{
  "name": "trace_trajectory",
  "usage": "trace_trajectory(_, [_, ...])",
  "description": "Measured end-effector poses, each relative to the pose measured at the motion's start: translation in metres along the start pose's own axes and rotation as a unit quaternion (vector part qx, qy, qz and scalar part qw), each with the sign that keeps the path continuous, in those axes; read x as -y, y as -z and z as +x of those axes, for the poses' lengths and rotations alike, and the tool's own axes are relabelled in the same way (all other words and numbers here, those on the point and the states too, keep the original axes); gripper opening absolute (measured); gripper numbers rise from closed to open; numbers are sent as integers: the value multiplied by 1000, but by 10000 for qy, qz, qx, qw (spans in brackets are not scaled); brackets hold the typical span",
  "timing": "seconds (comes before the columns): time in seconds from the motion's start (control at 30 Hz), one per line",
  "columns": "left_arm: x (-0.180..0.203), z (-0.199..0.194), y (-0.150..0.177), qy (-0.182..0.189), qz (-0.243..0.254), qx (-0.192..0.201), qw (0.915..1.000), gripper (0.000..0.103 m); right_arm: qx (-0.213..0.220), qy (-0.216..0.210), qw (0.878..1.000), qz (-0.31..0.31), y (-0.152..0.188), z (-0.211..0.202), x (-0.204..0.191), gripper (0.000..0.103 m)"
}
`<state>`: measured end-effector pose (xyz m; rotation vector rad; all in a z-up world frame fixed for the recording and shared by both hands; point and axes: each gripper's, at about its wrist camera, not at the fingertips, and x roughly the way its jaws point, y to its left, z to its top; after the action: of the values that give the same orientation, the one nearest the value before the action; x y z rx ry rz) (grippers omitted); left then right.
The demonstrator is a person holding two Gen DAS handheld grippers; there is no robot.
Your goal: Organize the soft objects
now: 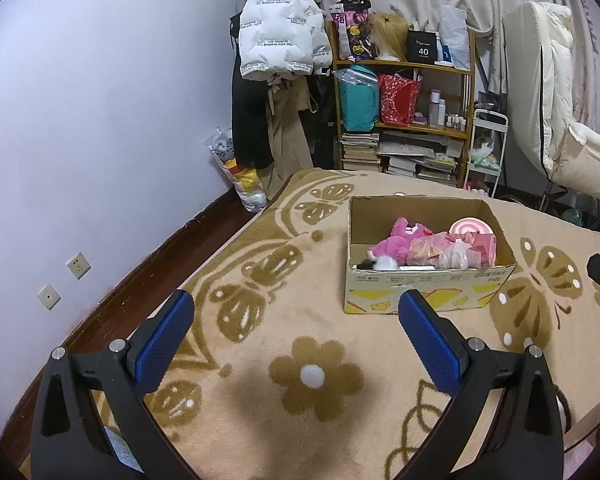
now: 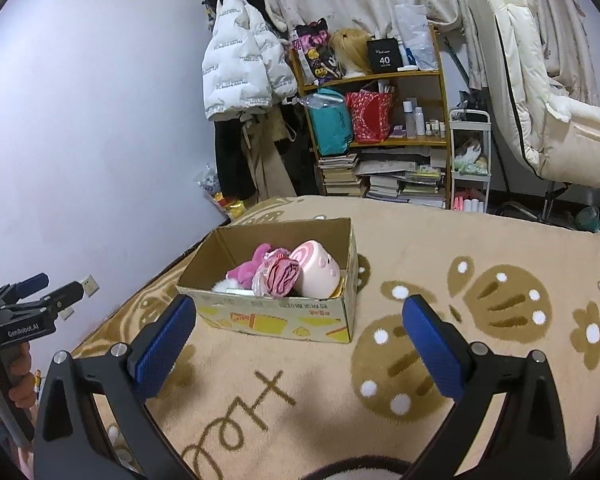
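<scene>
An open cardboard box (image 1: 428, 292) sits on the bed's beige blanket (image 1: 308, 320). It holds soft things: a pink plush toy (image 1: 398, 240), a pink swirl roll cushion (image 1: 470, 228) and bagged pink items (image 1: 440, 254). The box also shows in the right wrist view (image 2: 276, 320), with the roll cushion (image 2: 316, 270) and a bagged pink cloth (image 2: 280, 278). My left gripper (image 1: 296, 312) is open and empty, in front of and left of the box. My right gripper (image 2: 300, 320) is open and empty, just in front of the box.
A wooden shelf (image 1: 404, 116) with bags, books and bottles stands beyond the bed, beside hanging coats (image 1: 276, 40). A white padded chair (image 1: 556, 112) is at the right. The lilac wall (image 1: 80, 120) and dark floor strip run along the bed's left edge.
</scene>
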<state>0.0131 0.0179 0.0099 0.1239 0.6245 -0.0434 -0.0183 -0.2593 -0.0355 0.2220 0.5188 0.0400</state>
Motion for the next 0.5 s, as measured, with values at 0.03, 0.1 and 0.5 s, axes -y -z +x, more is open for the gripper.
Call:
trace_trajectory(0.03, [-1,0,0,13,-5,-5,10000,101,27,21,10000,-28,0,-1,-1,103])
trace_trajectory(0.1, [0,1,0,37,-31,-22,10000,101,29,17,10000,-83,0,0,-4,103])
trace_trajectory(0.5, [4,3,1,0,-47,-24,10000,101,-88,21,9999,-119,4,5,-5,103])
